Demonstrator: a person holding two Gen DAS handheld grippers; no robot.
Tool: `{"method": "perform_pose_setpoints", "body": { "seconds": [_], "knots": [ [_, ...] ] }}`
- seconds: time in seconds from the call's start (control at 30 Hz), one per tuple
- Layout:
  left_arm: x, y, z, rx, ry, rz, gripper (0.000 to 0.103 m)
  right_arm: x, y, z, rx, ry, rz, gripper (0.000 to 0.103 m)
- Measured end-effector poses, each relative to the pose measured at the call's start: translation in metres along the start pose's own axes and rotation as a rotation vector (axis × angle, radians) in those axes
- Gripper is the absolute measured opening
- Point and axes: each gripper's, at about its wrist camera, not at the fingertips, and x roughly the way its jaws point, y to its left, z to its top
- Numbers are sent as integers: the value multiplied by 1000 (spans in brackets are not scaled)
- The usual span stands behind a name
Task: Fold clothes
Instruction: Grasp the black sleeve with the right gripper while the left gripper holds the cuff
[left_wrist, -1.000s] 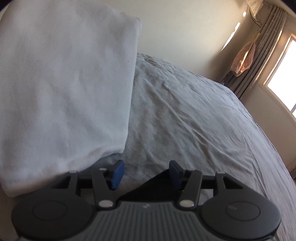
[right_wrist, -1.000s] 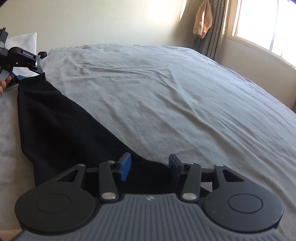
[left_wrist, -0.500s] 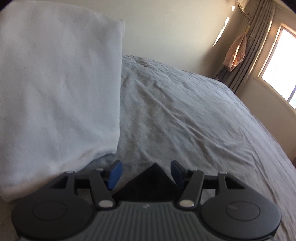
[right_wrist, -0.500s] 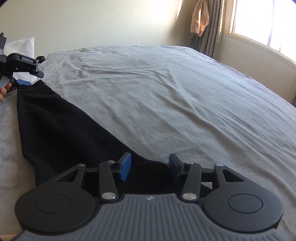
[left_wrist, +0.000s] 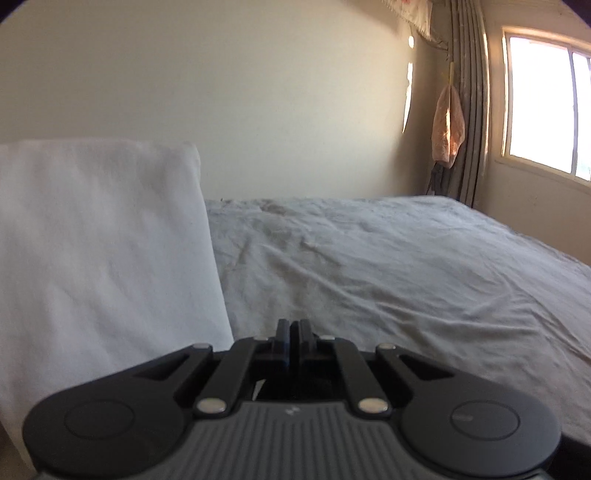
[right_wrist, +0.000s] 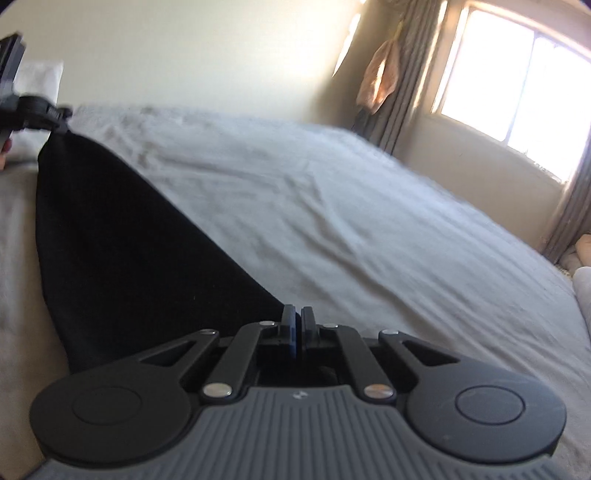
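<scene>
A black garment (right_wrist: 122, 251) lies stretched across the grey bed sheet (right_wrist: 332, 206). In the right wrist view it runs from the far left to the near middle. My right gripper (right_wrist: 297, 328) has its jaws closing, pads together on the garment's near corner. My left gripper (right_wrist: 61, 118) shows at the far left of that view, pinching the far corner, which rises to a peak. In the left wrist view the left gripper (left_wrist: 294, 339) has its jaws closing, blue pads nearly touching, and only a dark strip of cloth shows under them.
A white pillow (left_wrist: 99, 258) stands against the wall just left of the left gripper. The grey sheet (left_wrist: 406, 277) spreads wide to the right. A window (right_wrist: 517, 85), curtains and a hanging orange cloth (left_wrist: 448, 129) are at the far right.
Both grippers went from open to pads together on the black garment's corners. The left gripper rolled level and its view tipped up. The far corner now rises to a peak.
</scene>
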Motion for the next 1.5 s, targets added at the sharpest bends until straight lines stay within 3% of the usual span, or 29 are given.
{"method": "perform_pose_setpoints", "body": {
  "seconds": [0.1, 0.13, 0.17, 0.23, 0.3, 0.47, 0.6, 0.7, 0.8, 0.97, 1.13, 1.2, 1.27, 1.33, 1.37, 1.4, 1.5],
  "knots": [
    [19, -4, -1, 24, 101, 19, 11, 11, 11, 0, -70, 50, -19, 7],
    [15, -4, 0, 23, 93, 25, 22, 9, 11, 2, -70, 52, -30, 10],
    [11, -4, 1, 21, 78, 32, 45, 6, 11, 4, -69, 54, -40, 18],
    [-4, -5, 2, 32, 31, 50, 61, -4, 7, 6, -31, 47, -54, 34],
    [-20, -11, 2, 67, 19, 31, 61, -18, 2, 6, 35, 39, -55, 37],
    [-56, -36, -9, 119, 81, -76, 61, -50, 11, 0, 181, 56, 13, 37],
    [-69, -40, -26, 149, 155, -54, 61, -60, 42, -8, 202, 93, 90, 37],
    [-68, -16, -35, 14, 224, -47, 60, -74, 59, -6, 189, 87, 83, 37],
    [-68, 4, -37, -116, 227, -78, 59, -91, 62, -4, 207, 61, 93, 37],
    [-62, 27, -34, -360, 208, -35, 46, -98, 65, -5, 180, 37, 94, 37],
    [-56, 28, -36, -405, 157, 58, 33, -86, 83, 3, 89, 7, 135, 37],
    [-51, 28, -36, -401, 146, 95, 20, -78, 92, 8, 40, -1, 154, 37],
    [-46, 27, -36, -378, 138, 127, 0, -68, 102, 13, -11, -5, 174, 37],
    [-46, 28, -34, -346, 120, 165, 0, -57, 109, 13, -55, 2, 169, 36],
    [-48, 28, -32, -335, 97, 196, 0, -52, 113, 14, -74, 4, 168, 27],
    [-51, 29, -31, -326, 73, 229, 0, -49, 113, 15, -73, 2, 171, 8],
    [-45, 32, -28, -300, 107, 266, 0, -48, 105, 17, 1, -6, 200, 5]
  ]
}}
